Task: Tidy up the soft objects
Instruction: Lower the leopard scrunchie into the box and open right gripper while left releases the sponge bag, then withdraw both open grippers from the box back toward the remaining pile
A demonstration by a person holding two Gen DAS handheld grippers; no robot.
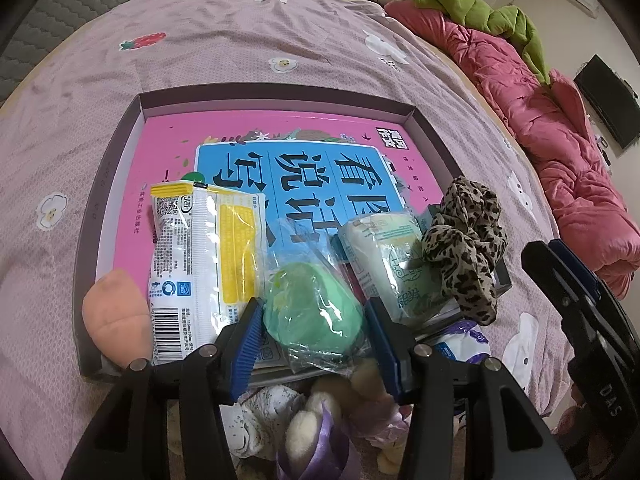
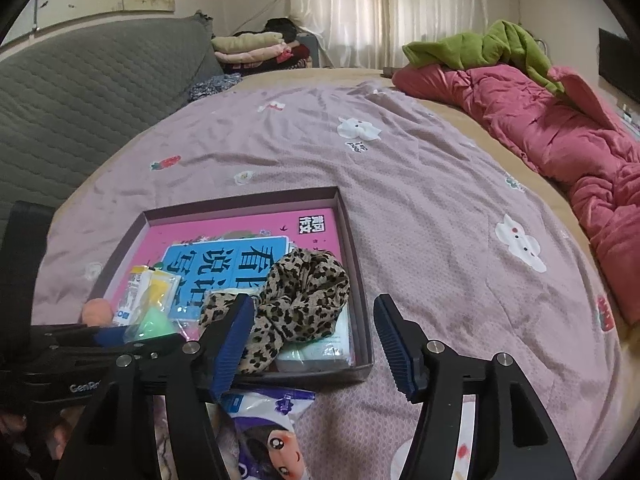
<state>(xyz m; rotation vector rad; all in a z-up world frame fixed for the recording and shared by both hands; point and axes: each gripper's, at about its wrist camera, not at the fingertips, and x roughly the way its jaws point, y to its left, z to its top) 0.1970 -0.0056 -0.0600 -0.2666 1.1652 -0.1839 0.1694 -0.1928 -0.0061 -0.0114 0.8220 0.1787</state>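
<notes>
On the bed (image 1: 280, 40) lies a shallow dark tray (image 1: 276, 94) with a pink book (image 1: 168, 148) flat on its floor, and the soft things are gathered along the tray's near edge. At the near left corner sits a peach sponge (image 1: 116, 320), its lower part cut off by the left gripper's arm. Just beside it lies a white and yellow packet (image 1: 204, 252). Next comes a green soft thing in clear wrap (image 1: 312, 308); the left gripper (image 1: 316, 340) has its blue pads at both sides of it, and I cannot tell if they press on it or only stand close. Further right is a pale green tissue pack (image 1: 384, 264), and at the near right corner a leopard scrunchie (image 2: 296, 300) lies partly on this pack and hides much of it. The right gripper (image 2: 316, 344) hovers at this corner with jaws wide apart and nothing between them. Before the tray's near edge, on the bed, are more packets and fluffy items (image 1: 308, 424), mostly hidden by the grippers and hard to make out.
</notes>
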